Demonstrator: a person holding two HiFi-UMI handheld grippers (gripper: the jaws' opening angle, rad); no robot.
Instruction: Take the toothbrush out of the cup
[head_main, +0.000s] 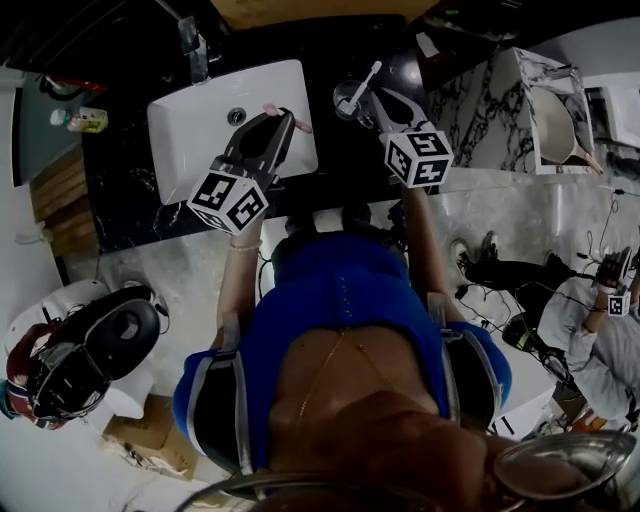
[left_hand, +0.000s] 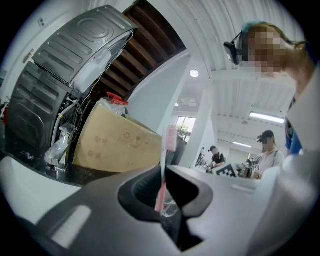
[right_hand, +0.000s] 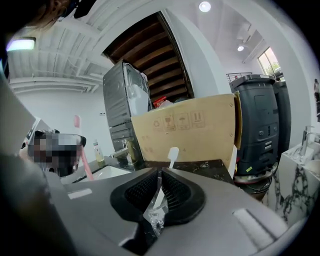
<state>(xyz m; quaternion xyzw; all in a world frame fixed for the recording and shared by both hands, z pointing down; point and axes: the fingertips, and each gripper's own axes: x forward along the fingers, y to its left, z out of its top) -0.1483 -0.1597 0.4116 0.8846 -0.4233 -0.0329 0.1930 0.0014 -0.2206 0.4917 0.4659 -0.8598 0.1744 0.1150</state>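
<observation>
A clear cup (head_main: 350, 100) stands on the black counter right of the white sink (head_main: 190, 130), with a white toothbrush (head_main: 368, 80) leaning out of it. My right gripper (head_main: 375, 95) is at that cup. In the right gripper view the white toothbrush (right_hand: 172, 155) stands in the narrow gap of the right gripper (right_hand: 160, 190), with the cup's rim (right_hand: 152, 220) below; the pads do not visibly press it. My left gripper (head_main: 285, 118) hangs over the sink, shut on a pink toothbrush (left_hand: 170, 145) that stands upright from the left gripper (left_hand: 162, 192).
A tap (head_main: 192, 45) rises behind the sink. A cardboard box (right_hand: 185, 135) stands at the back of the counter. A bottle (head_main: 80, 120) sits at the far left, a toilet (head_main: 100, 350) on the floor to the left. Another person (head_main: 600, 330) sits at the right.
</observation>
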